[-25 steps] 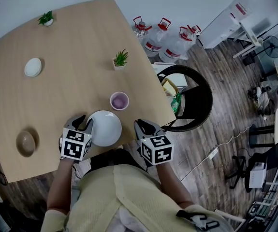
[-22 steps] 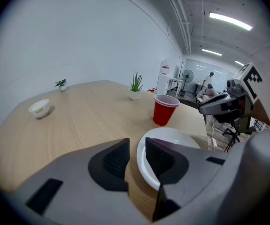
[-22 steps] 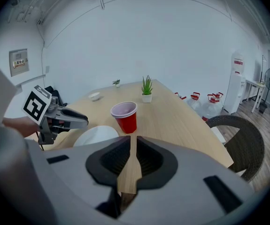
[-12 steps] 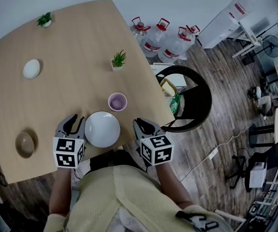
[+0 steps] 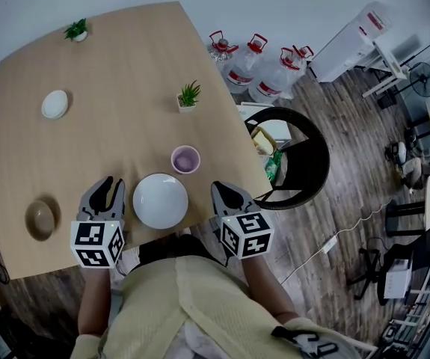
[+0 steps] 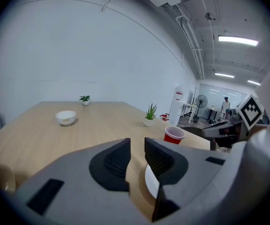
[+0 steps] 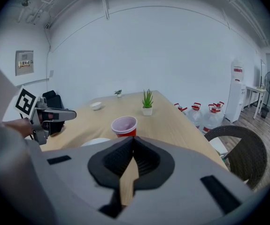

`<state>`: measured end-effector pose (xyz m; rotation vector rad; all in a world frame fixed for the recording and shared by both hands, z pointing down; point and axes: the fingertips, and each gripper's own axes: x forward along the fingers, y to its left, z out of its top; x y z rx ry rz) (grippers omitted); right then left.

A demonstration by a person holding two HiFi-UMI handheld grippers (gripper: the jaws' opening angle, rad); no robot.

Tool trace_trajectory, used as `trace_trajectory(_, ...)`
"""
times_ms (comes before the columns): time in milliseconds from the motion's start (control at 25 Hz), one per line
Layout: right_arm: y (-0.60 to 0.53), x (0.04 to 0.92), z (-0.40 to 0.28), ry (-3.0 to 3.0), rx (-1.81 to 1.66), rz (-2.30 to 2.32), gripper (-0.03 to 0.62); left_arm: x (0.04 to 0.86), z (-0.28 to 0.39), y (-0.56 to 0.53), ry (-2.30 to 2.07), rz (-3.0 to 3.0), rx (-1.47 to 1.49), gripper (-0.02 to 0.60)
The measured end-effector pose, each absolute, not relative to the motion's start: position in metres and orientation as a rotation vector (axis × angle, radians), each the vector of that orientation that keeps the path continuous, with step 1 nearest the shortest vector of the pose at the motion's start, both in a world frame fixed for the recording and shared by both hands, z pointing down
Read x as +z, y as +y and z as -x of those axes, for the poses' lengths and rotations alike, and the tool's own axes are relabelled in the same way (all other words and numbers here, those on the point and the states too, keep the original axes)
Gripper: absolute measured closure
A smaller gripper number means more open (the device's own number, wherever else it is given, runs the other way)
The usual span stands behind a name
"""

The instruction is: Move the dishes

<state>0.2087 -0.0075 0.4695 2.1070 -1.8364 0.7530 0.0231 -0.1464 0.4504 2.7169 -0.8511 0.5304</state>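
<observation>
At the table [image 5: 117, 81] edge, left gripper [image 5: 107, 188] parted beside white plate [image 5: 160, 200], right gripper [image 5: 226, 193] closed, both aimed forward

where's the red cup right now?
Head view: the red cup stands toward the right side of the table, just beyond the white plate and nearer the person than the small potted plant.

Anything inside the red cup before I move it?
Nothing visible: the head view looks down into the cup and shows only a plain pale inside. In the right gripper view its rim hides the bottom.
</observation>
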Motion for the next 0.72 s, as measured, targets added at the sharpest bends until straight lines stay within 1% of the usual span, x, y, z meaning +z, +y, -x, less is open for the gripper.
trace_trajectory(720, -0.009, 0.461, -0.203, -1.906, 0.797, -2.13, 0.58, 0.452, -0.01, -0.136, -0.871, -2.706, 0.581, 0.489)
